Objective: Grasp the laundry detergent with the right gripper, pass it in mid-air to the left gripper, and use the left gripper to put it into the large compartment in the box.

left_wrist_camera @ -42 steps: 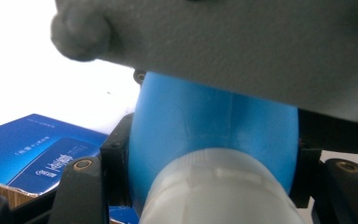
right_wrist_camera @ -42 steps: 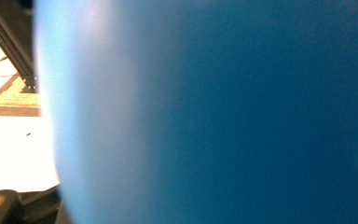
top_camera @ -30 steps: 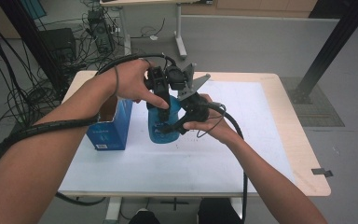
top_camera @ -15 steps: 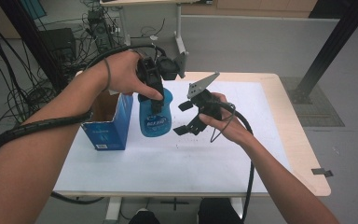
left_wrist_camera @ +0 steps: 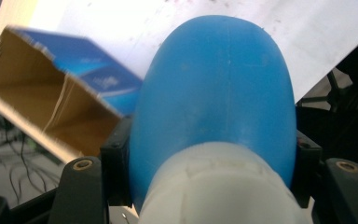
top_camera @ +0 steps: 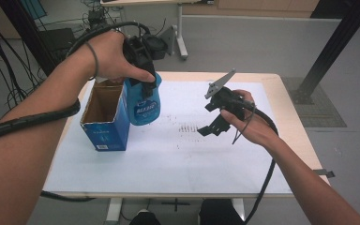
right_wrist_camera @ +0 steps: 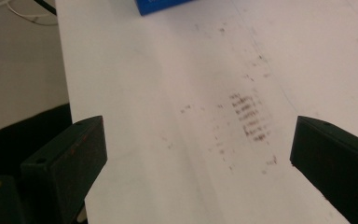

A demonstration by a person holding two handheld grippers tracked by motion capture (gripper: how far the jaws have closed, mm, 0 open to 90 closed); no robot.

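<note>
Clearly a rigid, smooth plastic bottle [top_camera: 143, 104], probably light; clamped at the neck by the left gripper [top_camera: 143, 70], hanging above the desk's [top_camera: 168, 159] left part beside the open box [top_camera: 104, 117]; best kept gripped high, under the cap. Right gripper [top_camera: 214, 123] spread wide and empty, having just been opening, over the desk's middle.

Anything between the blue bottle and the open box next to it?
Nothing visible. The left gripper holds the blue bottle just right of the open box, whose top is open and looks empty. The right gripper, jaws open, is off to the right.
</note>
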